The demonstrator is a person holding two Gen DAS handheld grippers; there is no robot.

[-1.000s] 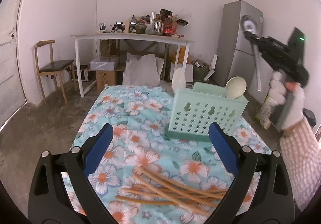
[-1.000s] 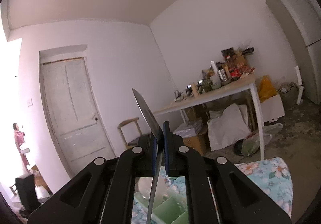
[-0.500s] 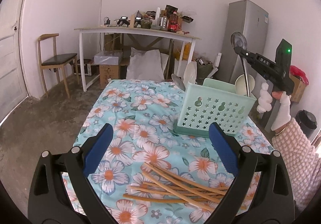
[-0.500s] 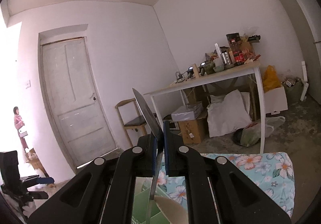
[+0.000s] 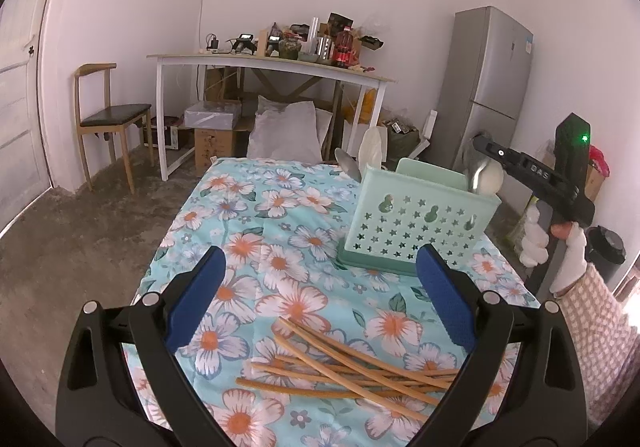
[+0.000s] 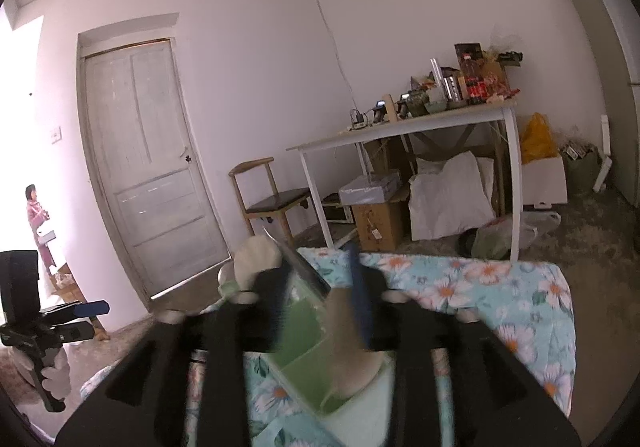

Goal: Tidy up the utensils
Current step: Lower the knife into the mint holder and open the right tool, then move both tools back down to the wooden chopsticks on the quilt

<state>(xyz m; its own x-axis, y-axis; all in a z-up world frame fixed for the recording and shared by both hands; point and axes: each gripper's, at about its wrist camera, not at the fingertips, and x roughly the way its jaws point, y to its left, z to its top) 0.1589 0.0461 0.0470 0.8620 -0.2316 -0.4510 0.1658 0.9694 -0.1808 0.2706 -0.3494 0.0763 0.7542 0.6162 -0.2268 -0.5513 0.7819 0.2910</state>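
Observation:
A mint-green perforated utensil caddy (image 5: 416,223) stands on the floral tablecloth (image 5: 280,247). It holds a cream spoon (image 5: 490,177), a metal spoon (image 5: 476,171) and utensils at its far side. Several wooden chopsticks (image 5: 352,371) lie on the cloth just in front of my open, empty left gripper (image 5: 316,299). My right gripper (image 6: 320,295) is over the caddy (image 6: 312,359), blurred, with its jaws parted; the metal spoon (image 6: 298,267) stands between them in the caddy. It also shows in the left wrist view (image 5: 532,175).
A white table (image 5: 272,67) piled with bottles and boxes stands against the far wall. A wooden chair (image 5: 108,119) is at left, a grey fridge (image 5: 484,87) at right. Boxes and bags lie under the table. A door (image 6: 148,175) is seen in the right wrist view.
My right gripper came down over the caddy with the metal spoon, and its jaws have parted. The spoon now stands in the caddy. My left gripper stayed open over the chopsticks.

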